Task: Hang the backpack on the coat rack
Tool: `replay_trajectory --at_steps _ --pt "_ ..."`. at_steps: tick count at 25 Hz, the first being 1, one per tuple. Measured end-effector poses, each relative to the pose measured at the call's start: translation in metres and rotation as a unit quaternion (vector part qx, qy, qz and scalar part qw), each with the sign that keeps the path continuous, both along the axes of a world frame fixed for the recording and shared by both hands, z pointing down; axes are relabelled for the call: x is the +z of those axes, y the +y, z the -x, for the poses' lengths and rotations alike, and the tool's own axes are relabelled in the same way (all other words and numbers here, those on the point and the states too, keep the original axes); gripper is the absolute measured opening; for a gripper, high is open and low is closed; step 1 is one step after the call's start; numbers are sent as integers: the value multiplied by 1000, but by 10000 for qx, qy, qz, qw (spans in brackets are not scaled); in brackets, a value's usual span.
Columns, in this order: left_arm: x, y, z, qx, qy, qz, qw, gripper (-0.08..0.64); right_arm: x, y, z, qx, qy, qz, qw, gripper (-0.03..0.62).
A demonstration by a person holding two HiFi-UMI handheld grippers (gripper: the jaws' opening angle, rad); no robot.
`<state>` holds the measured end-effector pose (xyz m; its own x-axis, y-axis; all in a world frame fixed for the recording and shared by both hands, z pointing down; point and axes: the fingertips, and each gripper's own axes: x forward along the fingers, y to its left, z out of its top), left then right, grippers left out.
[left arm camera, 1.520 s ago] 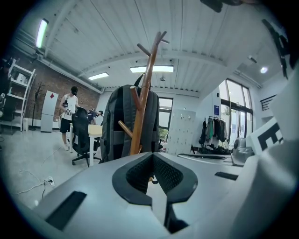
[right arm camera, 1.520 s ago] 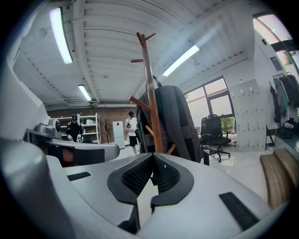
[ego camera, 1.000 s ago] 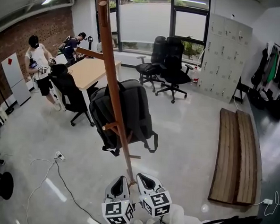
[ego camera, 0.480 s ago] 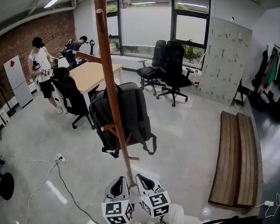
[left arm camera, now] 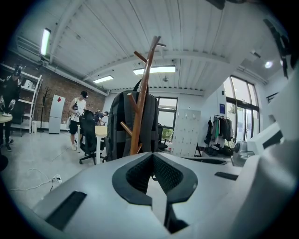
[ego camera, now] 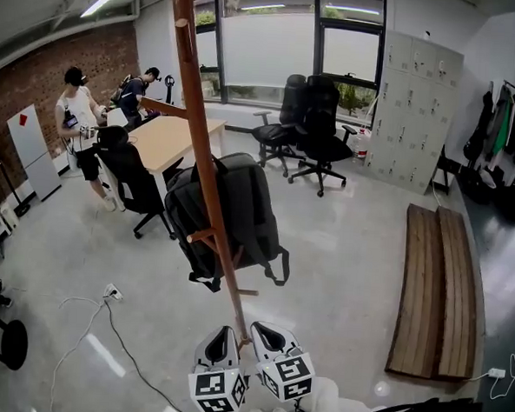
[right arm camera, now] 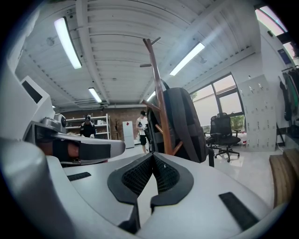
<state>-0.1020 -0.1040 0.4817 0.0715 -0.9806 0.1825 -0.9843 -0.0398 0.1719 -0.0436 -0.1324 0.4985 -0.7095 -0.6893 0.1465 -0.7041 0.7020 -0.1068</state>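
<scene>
A dark grey backpack [ego camera: 231, 210] hangs on the brown wooden coat rack [ego camera: 201, 162], its straps dangling above the floor. It also shows behind the pole in the left gripper view as the backpack [left arm camera: 119, 123] on the rack [left arm camera: 142, 95], and in the right gripper view as the backpack [right arm camera: 184, 123] beside the rack [right arm camera: 159, 100]. My left gripper [ego camera: 221, 345] and right gripper [ego camera: 267, 335] are held low near the rack's foot, close together. Both are shut with nothing between the jaws, well apart from the backpack.
Two black office chairs [ego camera: 310, 126] stand by the windows. A desk [ego camera: 162, 130] with another black chair [ego camera: 129, 171] and two people [ego camera: 80, 120] are at the left. A wooden bench [ego camera: 435, 286] lies right. Cables and a power strip [ego camera: 109, 292] lie on the floor. Clothes [ego camera: 506, 129] hang far right.
The head view has shifted slightly. The person at the left has stepped a little. Grippers and backpack stay where they were.
</scene>
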Motion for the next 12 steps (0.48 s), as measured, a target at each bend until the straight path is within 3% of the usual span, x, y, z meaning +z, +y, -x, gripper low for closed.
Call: replay_trajectory --at_steps 12 --pt "13 3 -1 65 4 209 9998 2 13 2 -6 146 -6 201 9997 12"
